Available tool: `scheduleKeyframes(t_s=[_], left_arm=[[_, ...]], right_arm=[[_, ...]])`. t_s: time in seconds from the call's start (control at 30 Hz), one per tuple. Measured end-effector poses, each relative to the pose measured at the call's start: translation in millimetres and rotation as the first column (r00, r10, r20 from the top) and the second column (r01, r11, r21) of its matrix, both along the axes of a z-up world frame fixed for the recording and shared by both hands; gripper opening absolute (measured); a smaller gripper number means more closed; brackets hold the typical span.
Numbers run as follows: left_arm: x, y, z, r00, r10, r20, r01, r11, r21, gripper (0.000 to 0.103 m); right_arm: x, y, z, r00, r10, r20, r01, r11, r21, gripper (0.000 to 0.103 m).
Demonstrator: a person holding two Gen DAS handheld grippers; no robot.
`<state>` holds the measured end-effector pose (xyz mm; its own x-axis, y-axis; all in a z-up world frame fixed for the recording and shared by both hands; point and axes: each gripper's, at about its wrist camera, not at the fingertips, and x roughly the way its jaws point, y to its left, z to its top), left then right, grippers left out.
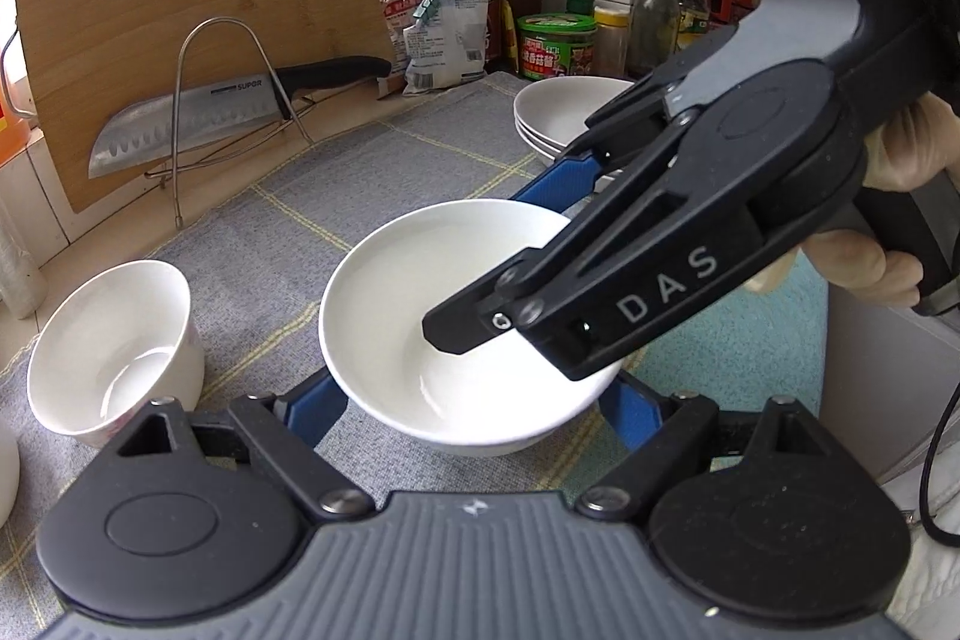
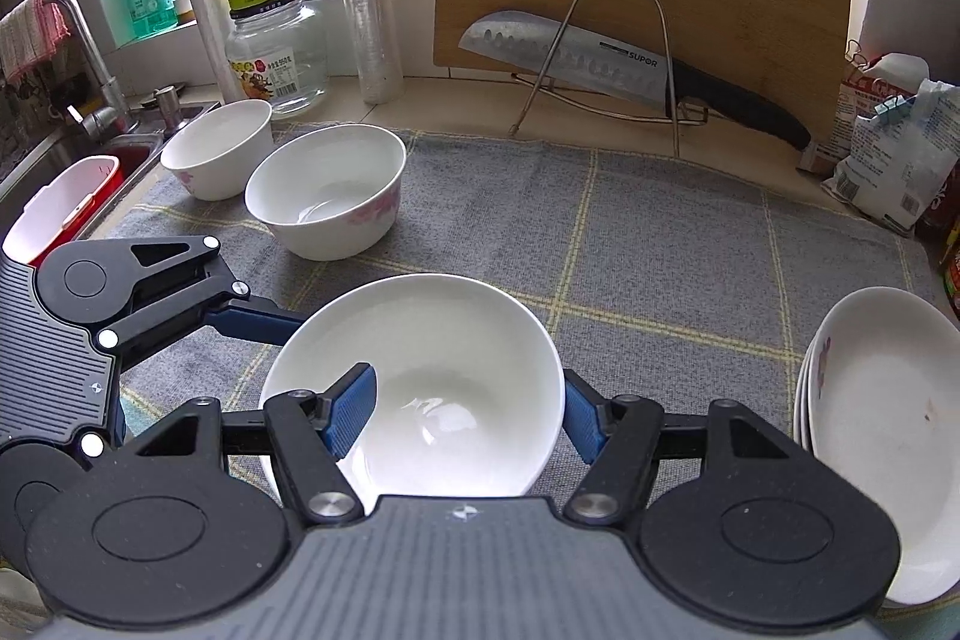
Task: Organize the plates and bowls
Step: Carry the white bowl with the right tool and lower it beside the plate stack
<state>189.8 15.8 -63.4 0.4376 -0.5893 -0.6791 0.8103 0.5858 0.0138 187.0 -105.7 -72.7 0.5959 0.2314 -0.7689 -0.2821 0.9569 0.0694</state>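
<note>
Bowl in hand: I have the white bowl (image 2: 420, 388) lifted over the grey checked cloth (image 2: 660, 244) on the table, between the flowered bowls and the plates.
Right gripper (image 2: 462, 424): its jaws are clamped on the bowl's wall, one blue finger (image 2: 351, 415) inside the rim, the other outside.
Left gripper (image 1: 474, 415): its jaws straddle the bowl from outside, a blue finger on each flank; whether they press or only cradle I cannot tell.
Handling: glazed ceramic, stiff, heavy for its size, slick under rubber (and it will chip if knocked).
Where to hold: the rim pinch works, but I judge it could pivot there; a second support under the belly seems wise.
Likely home: the two flowered bowls (image 2: 327, 190) to the left are my guess for nesting.
Plates: the stack of plates (image 2: 882, 436) at the right looks already gathered.
</note>
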Motion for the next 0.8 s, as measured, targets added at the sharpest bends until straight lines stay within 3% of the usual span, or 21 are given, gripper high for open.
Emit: scheduleKeyframes(t_s=[0.7, 0.8], left_arm=[[11.2, -15.2, -8.3, 1.000, 0.008, -0.008, -0.008, 1.000, 0.008, 0.090], [9.5, -14.6, -10.2, 1.000, 0.010, -0.010, -0.010, 1.000, 0.017, 0.093]], right_arm=[[16.8, -14.7, -14.8, 1.000, -0.016, -0.020, 0.017, 1.000, 0.026, 0.073], [15.4, -15.6, -12.3, 1.000, -0.024, -0.002, 0.024, 0.999, 0.042, 0.096]])
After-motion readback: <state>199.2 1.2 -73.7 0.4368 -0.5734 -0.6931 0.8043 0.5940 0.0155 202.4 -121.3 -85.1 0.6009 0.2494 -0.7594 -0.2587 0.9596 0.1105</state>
